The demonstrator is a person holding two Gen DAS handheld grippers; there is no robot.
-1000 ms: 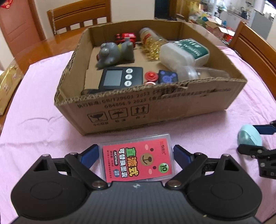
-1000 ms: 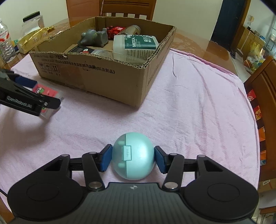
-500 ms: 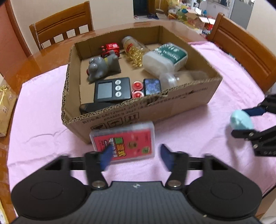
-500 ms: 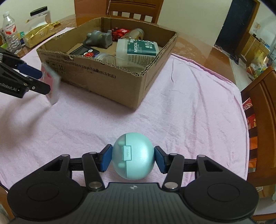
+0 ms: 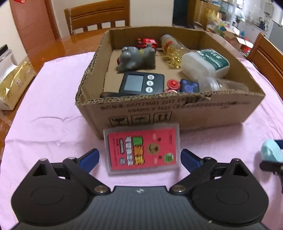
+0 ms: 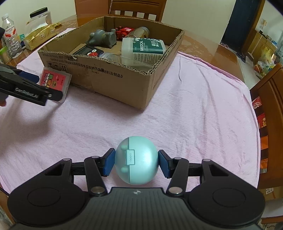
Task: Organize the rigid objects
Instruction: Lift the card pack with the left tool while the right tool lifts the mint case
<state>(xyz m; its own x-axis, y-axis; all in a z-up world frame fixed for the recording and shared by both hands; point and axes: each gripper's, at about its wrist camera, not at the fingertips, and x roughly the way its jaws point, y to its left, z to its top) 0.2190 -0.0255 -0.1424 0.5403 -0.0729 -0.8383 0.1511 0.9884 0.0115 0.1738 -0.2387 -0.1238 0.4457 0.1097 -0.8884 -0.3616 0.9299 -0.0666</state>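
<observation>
Left gripper [image 5: 139,158] with fingers [image 5: 89,159] spread wide, a clear gap on either side of the red card case [image 5: 143,148] lying flat between the blue pads. Just ahead of those fingertips, the near wall of the cardboard box [image 5: 176,113], the case's far edge close against it. Inside the box, beyond the fingers: grey animal figurine [image 5: 136,59], black digital timer [image 5: 141,83], red toy vehicle [image 5: 147,42], bottle of yellow capsules [image 5: 172,50], white medical bottle with green label [image 5: 205,63], clear plastic bottle [image 5: 221,85] on its side.

Right gripper [image 6: 136,161] with fingers [image 6: 108,163] pinching the teal earbud case [image 6: 136,160], both pads pressed to its rounded sides, seam and clasp facing the camera. Pink cloth [image 6: 194,109] over the bench under both grippers. Far left of the right fingers, gold foil bag [image 6: 39,36], water bottle [image 6: 11,40] and clear jar with black lid [image 6: 39,17] off the cloth. Wooden chair [image 5: 97,16] behind the box.
</observation>
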